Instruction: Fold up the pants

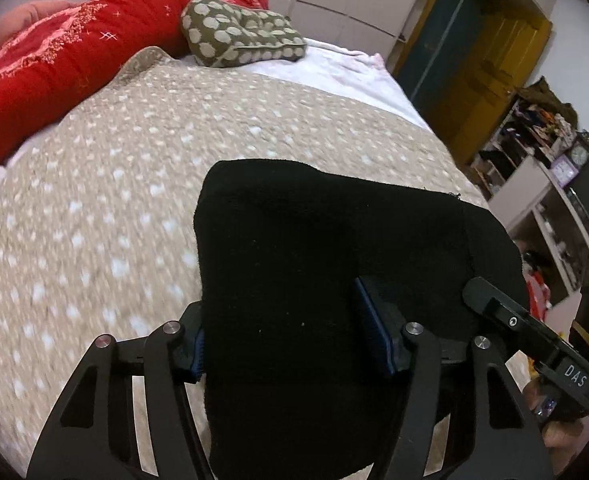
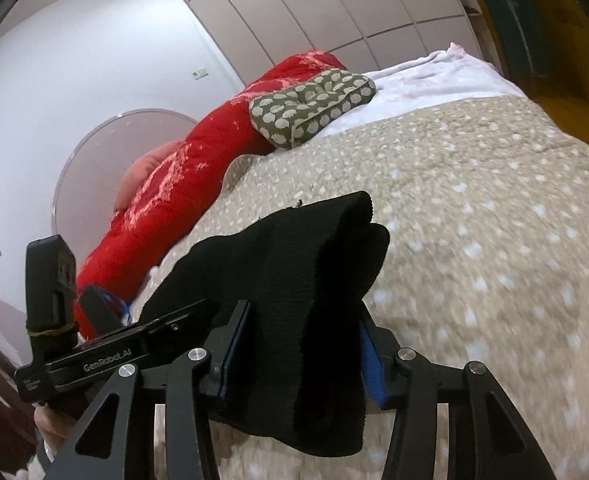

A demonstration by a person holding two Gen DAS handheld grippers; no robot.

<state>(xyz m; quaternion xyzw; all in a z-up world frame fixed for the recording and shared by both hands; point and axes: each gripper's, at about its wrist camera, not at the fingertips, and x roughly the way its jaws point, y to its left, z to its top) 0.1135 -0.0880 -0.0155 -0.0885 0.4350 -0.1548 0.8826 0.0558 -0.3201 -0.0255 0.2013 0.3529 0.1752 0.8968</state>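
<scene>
Both hand-held grippers — left [image 1: 290,344], right [image 2: 302,344] — are black linkage frames with silver screws and blue pads [image 2: 370,360]; white "GenRobot.AI" lettering [image 2: 108,360] marks the left one's side bar.

Bed [image 1: 134,200] w/ red quilt [image 1: 54,68], cushion [image 1: 238,34]

Readable: "DAS" in white on the black body of the right gripper [image 1: 574,374], seen at the lower right of the left wrist view. "GenRobot.AI" in white along the black bar of the left gripper [image 2: 108,361], right wrist view. Smaller print beside it too tiny to read.
</scene>
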